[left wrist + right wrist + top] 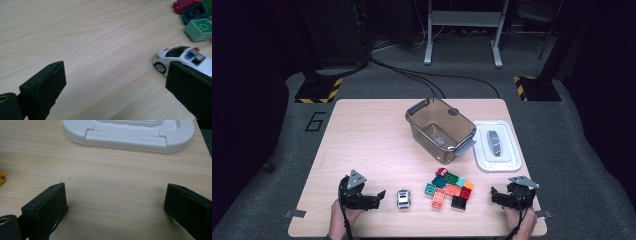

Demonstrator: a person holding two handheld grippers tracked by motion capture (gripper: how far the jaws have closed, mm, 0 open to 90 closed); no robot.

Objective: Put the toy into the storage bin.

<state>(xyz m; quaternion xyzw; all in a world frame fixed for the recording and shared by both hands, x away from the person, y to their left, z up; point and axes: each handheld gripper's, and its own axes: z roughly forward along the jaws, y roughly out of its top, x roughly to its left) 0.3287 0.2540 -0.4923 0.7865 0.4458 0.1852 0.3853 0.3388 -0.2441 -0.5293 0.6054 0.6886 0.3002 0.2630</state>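
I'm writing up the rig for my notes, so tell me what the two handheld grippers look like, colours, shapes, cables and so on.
The left gripper and the right gripper look alike: black bodies, each topped by a grey three-cornered plate, with a dark cable trailing back along the forearm. Each has two blocky black jaws with flat inner faces, and a small round hole shows on the left jaw in each gripper view. No sleeves show at the wrists.

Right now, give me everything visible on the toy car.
The toy car is a small white police-style model of glossy plastic, with dark windows, a blue and red roof light, red markings and dark wheels with silver hubs. It stands upright on its wheels on the wooden table, near the front edge, between the open left gripper and the pile of bricks. Nothing touches it but the table.
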